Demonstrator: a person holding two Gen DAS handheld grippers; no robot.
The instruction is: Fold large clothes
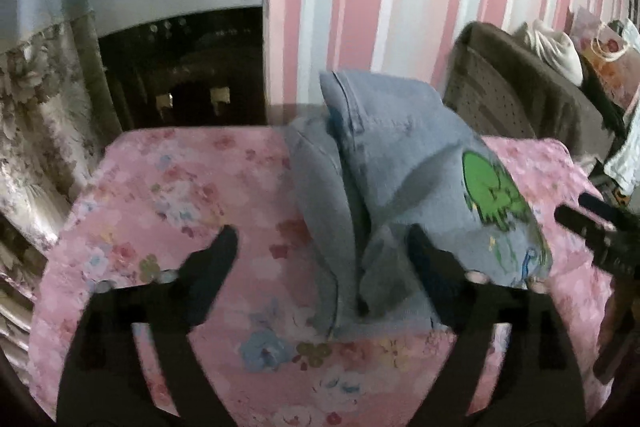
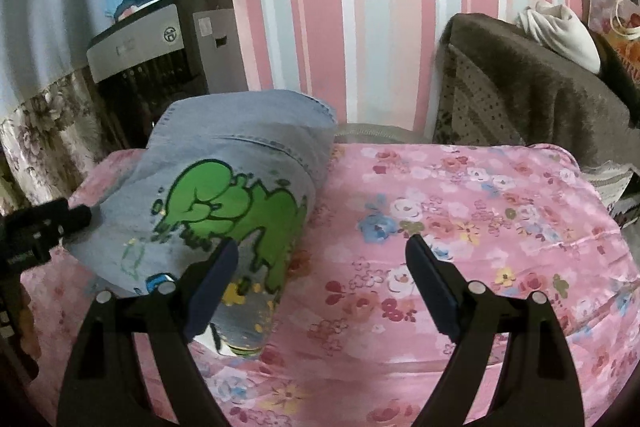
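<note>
Two grippers, left [image 1: 322, 247] and right [image 2: 322, 255], both with jaws wide and gripping nothing. Folded denim [image 2: 236, 195] with a green print heaped toward the far edge of the pink floral table [image 2: 480, 227], beside the right gripper's left finger [image 2: 216, 275]. No containers visible.

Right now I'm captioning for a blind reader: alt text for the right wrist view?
A folded light-blue denim garment with a green cartoon print lies on a pink floral cloth. The right tool hangs open and empty at its near edge, before a pink striped wall.
</note>
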